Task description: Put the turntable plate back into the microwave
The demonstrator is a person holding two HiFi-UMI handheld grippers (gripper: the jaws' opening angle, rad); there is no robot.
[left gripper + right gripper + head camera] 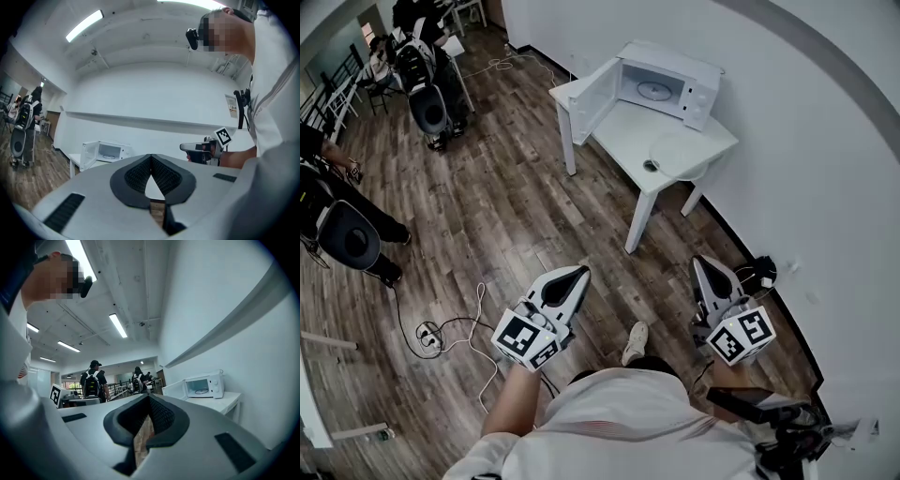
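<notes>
The person's white ribbed shirt [628, 422] fills the bottom edge of the head view. Above it, the left gripper [578, 273], smooth grey shell with black cross-hatched pads, has its jaw tips pressed together on nothing. The right gripper [701, 262] is likewise fully closed and empty. Beyond, on the wood-plank floor [487, 216], a white square table [623, 127] carries a boxy white microwave [675, 80] with its door swung open. The round, clear turntable plate [680, 153] lies flat on the tabletop in front of the microwave.
</notes>
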